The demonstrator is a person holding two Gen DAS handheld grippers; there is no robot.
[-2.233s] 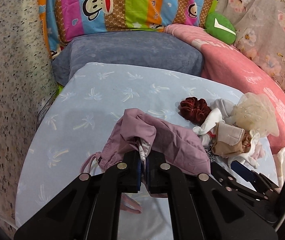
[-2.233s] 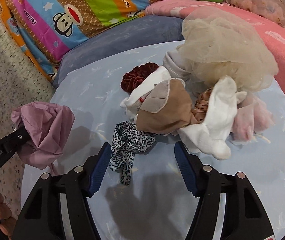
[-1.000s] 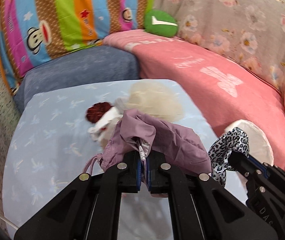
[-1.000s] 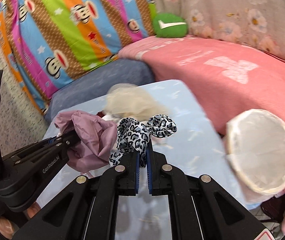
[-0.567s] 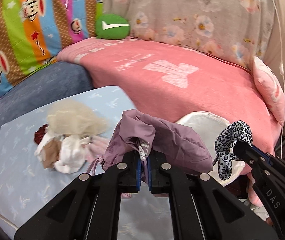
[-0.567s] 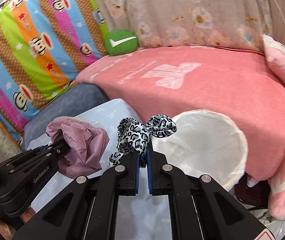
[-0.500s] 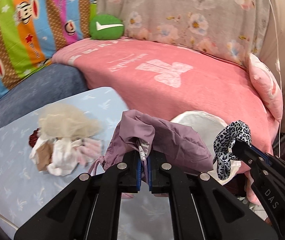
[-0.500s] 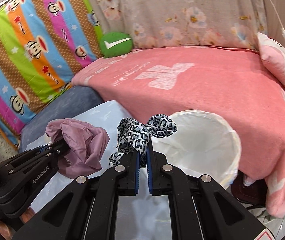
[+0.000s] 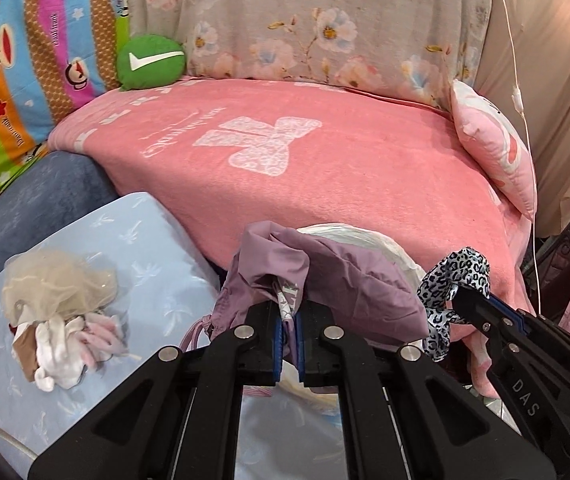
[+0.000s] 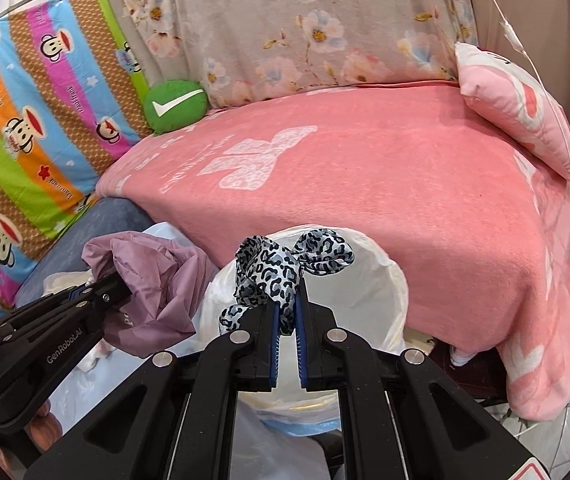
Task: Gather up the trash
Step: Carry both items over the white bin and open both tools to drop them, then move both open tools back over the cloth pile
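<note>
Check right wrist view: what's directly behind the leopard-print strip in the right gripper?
Behind the leopard-print strip, clamped in the right gripper, is the open mouth of the white bin liner. Only white plastic shows inside; the gripper covers the bottom.

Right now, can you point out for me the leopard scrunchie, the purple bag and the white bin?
leopard scrunchie [image 10: 285,268], right wrist view, on its patterned loop above the gripper.
purple bag [image 9: 349,284], left wrist view, on the crumpled fabric.
white bin [image 10: 365,292], right wrist view, on the inner wall of the liner.
</note>
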